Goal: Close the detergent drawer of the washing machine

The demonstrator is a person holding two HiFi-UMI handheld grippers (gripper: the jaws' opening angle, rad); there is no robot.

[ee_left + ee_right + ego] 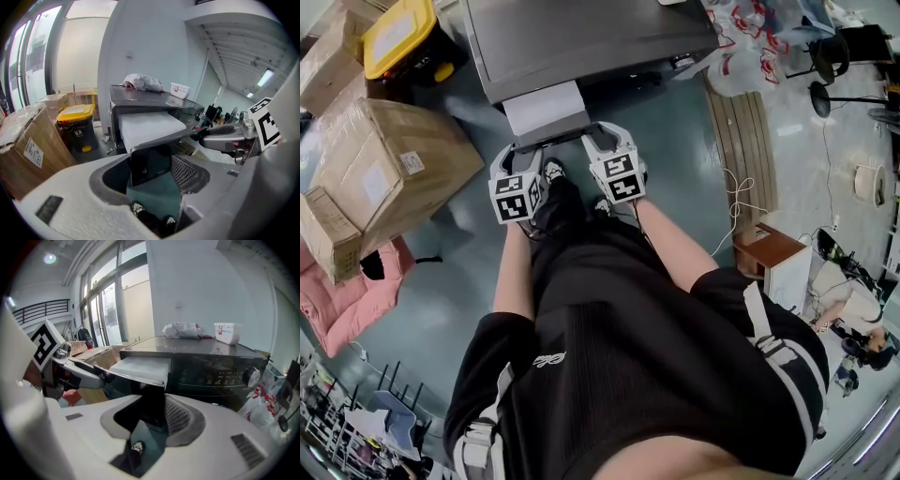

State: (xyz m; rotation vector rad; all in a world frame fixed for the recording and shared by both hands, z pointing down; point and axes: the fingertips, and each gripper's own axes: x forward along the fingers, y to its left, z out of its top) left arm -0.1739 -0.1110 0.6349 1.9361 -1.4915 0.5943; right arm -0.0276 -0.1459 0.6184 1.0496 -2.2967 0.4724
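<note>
Jaws wide on left gripper (528, 150) and right gripper (602, 134), an uneven shove could skew and jam the detergent drawer (546, 108)

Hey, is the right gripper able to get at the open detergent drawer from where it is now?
Looks like yes: the right gripper is at the detergent drawer's front panel with jaws apart, nothing in between; the left gripper sits beside it, not blocking.

Bright daylight is admitted through tall windows (110, 305); strong fisheye bending is seen at every edge, and near parts are blurred.
</note>
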